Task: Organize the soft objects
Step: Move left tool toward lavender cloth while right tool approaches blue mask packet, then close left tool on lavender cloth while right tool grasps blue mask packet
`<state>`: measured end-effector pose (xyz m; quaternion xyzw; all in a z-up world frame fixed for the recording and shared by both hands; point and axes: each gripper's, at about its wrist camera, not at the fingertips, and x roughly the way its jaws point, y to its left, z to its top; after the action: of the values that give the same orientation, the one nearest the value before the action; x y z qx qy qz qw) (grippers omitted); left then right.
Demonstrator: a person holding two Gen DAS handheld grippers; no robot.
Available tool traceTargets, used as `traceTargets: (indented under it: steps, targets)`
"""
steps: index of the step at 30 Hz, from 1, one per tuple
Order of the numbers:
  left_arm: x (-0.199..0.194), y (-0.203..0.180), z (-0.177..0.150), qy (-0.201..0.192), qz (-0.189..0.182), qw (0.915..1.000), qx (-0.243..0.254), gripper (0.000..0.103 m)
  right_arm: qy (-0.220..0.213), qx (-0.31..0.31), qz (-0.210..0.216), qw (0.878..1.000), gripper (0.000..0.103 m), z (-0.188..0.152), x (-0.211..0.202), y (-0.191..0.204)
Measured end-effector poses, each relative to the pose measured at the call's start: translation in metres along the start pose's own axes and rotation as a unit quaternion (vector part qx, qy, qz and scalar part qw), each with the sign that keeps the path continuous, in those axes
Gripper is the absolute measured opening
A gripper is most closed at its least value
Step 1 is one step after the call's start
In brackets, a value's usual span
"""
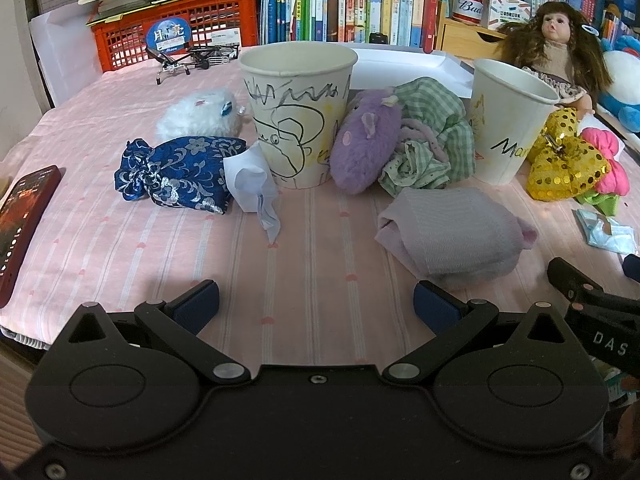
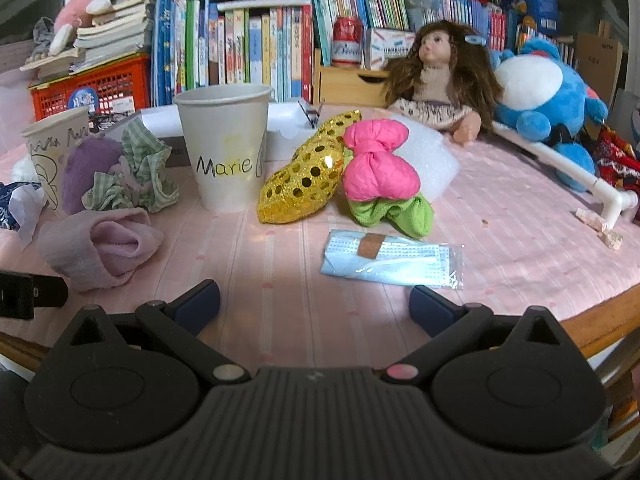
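Pink tablecloth (image 1: pixel 120 240), rolled lilac cloth (image 1: pixel 452 232) beyond spread, empty jaws

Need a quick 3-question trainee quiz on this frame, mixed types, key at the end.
1. True or false: the left gripper is shut on the lilac folded cloth.
2. What name is written on the paper cup beside the gold sequin bow?
3. What lies nearest ahead of the right gripper? A) packaged face mask B) purple plush C) doll

Key:
1. False; both grippers are open and empty.
2. Marie.
3. A.
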<state>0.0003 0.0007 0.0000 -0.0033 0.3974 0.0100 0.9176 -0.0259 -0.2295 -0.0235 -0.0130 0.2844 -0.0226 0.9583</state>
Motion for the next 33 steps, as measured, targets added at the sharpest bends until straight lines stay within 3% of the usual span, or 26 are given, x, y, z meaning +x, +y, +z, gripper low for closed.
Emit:
traceTargets:
  steps: [5, 12, 24, 33]
  targets:
    - [-0.002, -0.001, -0.003, -0.008, -0.003, 0.9999, 0.008, 0.103, -0.009, 0.0, -0.004, 1.0, 0.103, -0.001, -0.002, 0.001]
    - [-0.008, -0.002, 0.007, 0.021, -0.028, 0.9993, 0.017, 0.102, -0.056, -0.007, -0.004, 0.998, 0.103, 0.006, -0.011, -0.001]
    - [-0.039, -0.032, 0.019, -0.058, -0.071, 0.9948, 0.044, 0.103, -0.063, 0.014, -0.034, 0.997, 0.103, 0.015, -0.004, -0.033]
    - [-0.027, -0.051, 0.015, -0.069, -0.074, 0.9936, 0.049, 0.103, -0.043, 0.027, -0.033, 0.998, 0.103, 0.009, 0.007, -0.04]
